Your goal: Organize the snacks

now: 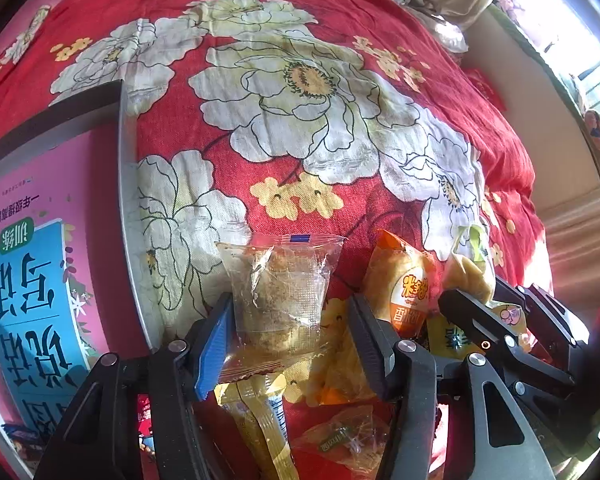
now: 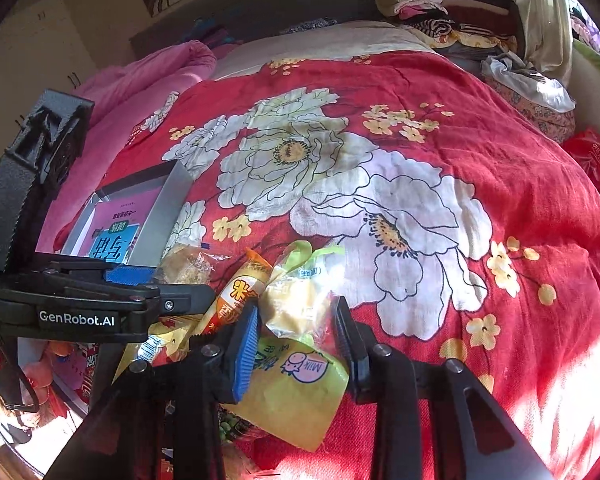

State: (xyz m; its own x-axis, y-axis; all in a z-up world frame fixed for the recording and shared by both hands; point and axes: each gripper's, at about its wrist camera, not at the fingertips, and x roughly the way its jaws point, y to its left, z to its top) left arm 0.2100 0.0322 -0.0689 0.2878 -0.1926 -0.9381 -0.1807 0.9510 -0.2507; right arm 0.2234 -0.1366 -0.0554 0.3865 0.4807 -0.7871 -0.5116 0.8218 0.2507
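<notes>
On the bed's red floral quilt (image 1: 380,32) a heap of snack packets lies beside a grey tray (image 1: 126,184) holding a pink book (image 1: 40,240). The left hand-held gripper (image 1: 288,340) stands half open around a clear-wrapped pastry (image 1: 280,292), its pads not visibly pressing. The right hand-held gripper (image 2: 298,344) brackets a pale yellow packet (image 2: 296,300) above a yellow milk-labelled pack (image 2: 296,396); whether it pinches cannot be told. An orange packet (image 2: 236,292) lies just beside
</notes>
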